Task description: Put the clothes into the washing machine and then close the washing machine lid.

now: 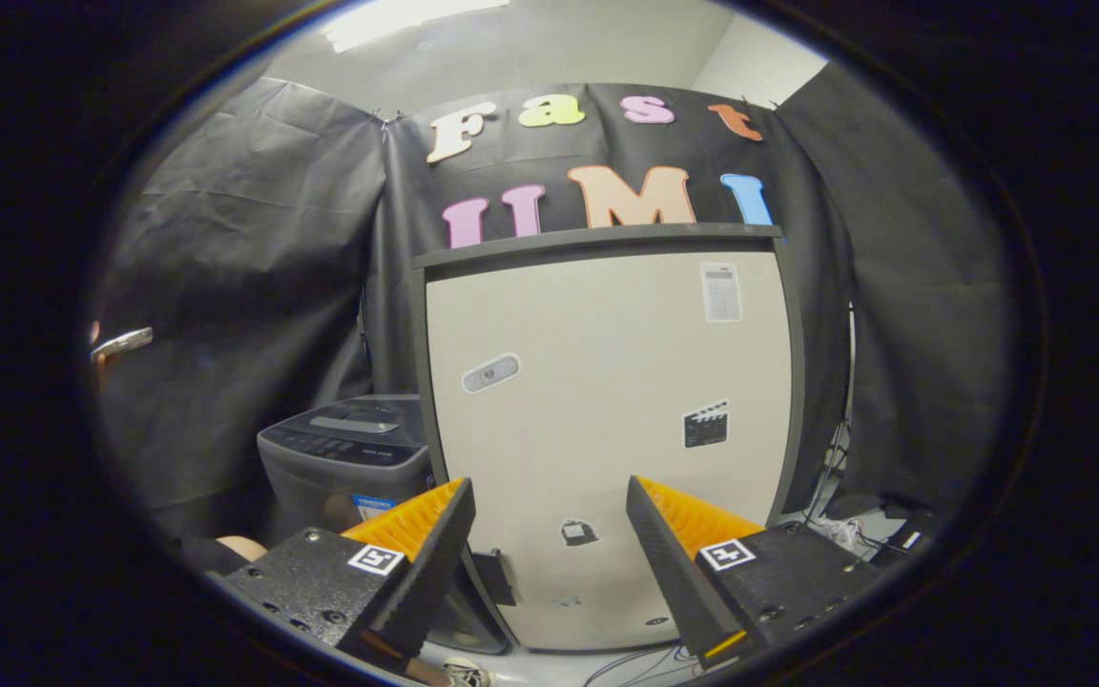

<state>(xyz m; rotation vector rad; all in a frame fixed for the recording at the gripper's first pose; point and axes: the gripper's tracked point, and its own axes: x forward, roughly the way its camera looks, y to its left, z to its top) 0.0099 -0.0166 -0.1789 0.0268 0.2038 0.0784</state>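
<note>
At lower centre, the tongs (549,544) stand apart and empty, aimed at a pale cabinet (607,429). Lower left, the washer (344,458) sits lid down beside it; clothes not identifiable.

Gripper-mounted, level, facing fridge (607,429) beyond jaws

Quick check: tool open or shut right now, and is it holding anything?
Tool: open, fingers spread wide, nothing between them; it faces the beige fridge door, with the washing machine beyond its left finger.
</note>
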